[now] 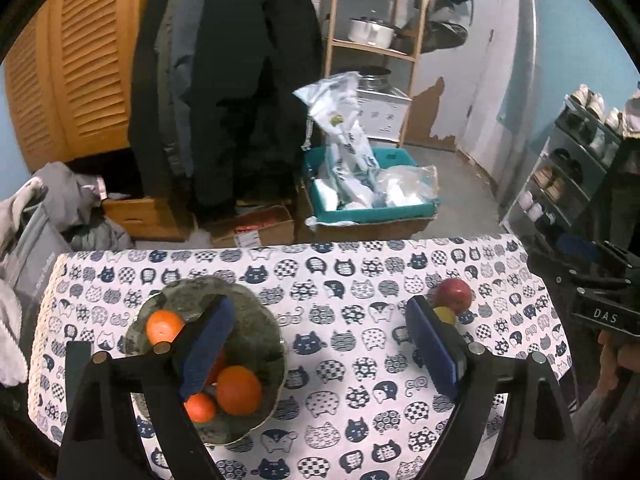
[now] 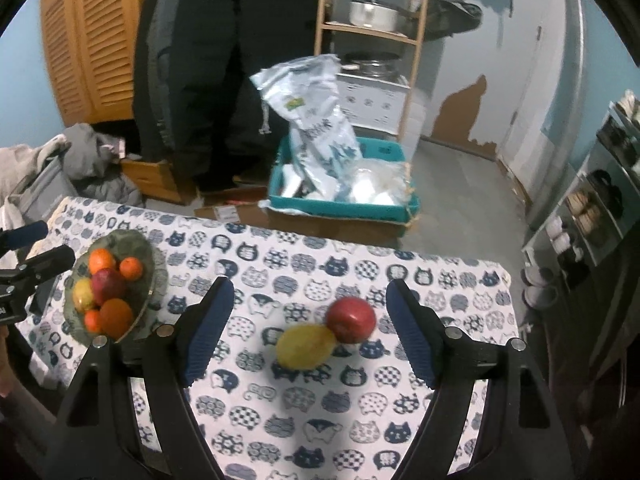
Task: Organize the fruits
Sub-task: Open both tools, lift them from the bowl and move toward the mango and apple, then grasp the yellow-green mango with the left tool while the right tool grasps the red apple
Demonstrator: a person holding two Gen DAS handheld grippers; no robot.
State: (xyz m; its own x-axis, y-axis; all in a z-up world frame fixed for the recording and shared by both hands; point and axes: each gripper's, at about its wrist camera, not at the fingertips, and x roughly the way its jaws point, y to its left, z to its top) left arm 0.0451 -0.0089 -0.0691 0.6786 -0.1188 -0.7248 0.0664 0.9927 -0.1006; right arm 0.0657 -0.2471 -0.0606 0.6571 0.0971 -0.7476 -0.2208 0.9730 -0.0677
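The right gripper (image 2: 308, 328) is hovering, fingers apart and empty, over the lemon (image 2: 306, 347) touching the apple (image 2: 351, 320); straddling only the lemon seems best. The left gripper (image 1: 320, 344) is likewise apart near the bowl (image 1: 256, 312).

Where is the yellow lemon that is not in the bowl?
In the right wrist view the lemon lies on the cat-print tablecloth, touching the red apple, ahead of the open right gripper and apart from the fruit bowl.

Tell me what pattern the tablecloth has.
Navy and white cat faces on the tablecloth, clearest in the right wrist view.
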